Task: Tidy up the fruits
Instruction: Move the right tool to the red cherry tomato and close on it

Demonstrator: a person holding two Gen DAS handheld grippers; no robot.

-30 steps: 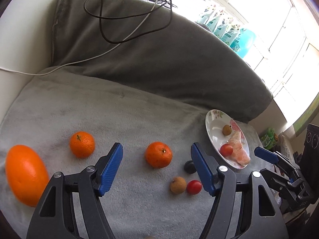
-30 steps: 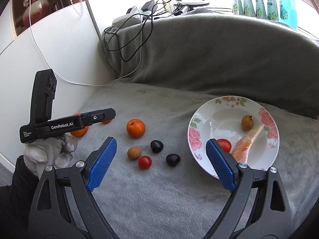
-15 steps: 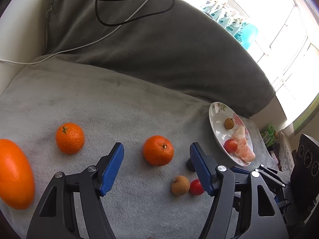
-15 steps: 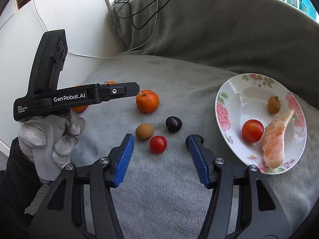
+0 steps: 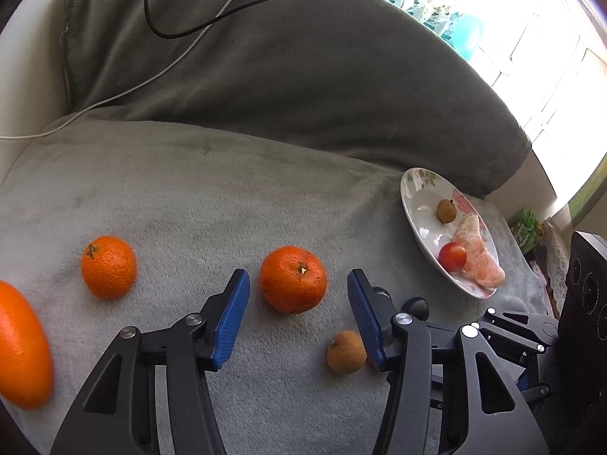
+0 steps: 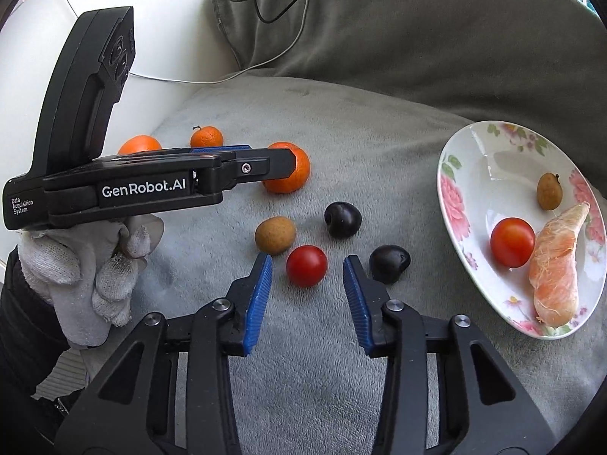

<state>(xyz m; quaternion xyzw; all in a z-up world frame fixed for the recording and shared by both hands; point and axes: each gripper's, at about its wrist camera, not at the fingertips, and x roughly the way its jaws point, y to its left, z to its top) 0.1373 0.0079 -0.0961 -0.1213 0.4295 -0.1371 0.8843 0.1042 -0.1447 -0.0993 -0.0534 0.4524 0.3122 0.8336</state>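
My left gripper [image 5: 297,284] is open, its blue pads on either side of a mandarin [image 5: 293,280] on the grey blanket. A second mandarin [image 5: 109,267] and a big orange [image 5: 21,345] lie to its left. My right gripper [image 6: 307,265] is open, its pads flanking a red cherry tomato [image 6: 306,265]. Near it lie a brown longan [image 6: 275,234] and two dark plums [image 6: 342,219] [image 6: 389,263]. The floral plate [image 6: 461,174] on the right holds a tomato [image 6: 512,242], a longan [image 6: 549,191] and a peeled citrus segment [image 6: 555,269].
The left gripper's body [image 6: 125,185] and gloved hand [image 6: 87,265] fill the left of the right wrist view. A grey cushion back [image 5: 303,76] with black and white cables [image 5: 182,30] rises behind. A white wall [image 5: 22,76] is at the left.
Both grippers moved forward and down. The left now brackets the mandarin; the right has narrowed and closed in on the red tomato.
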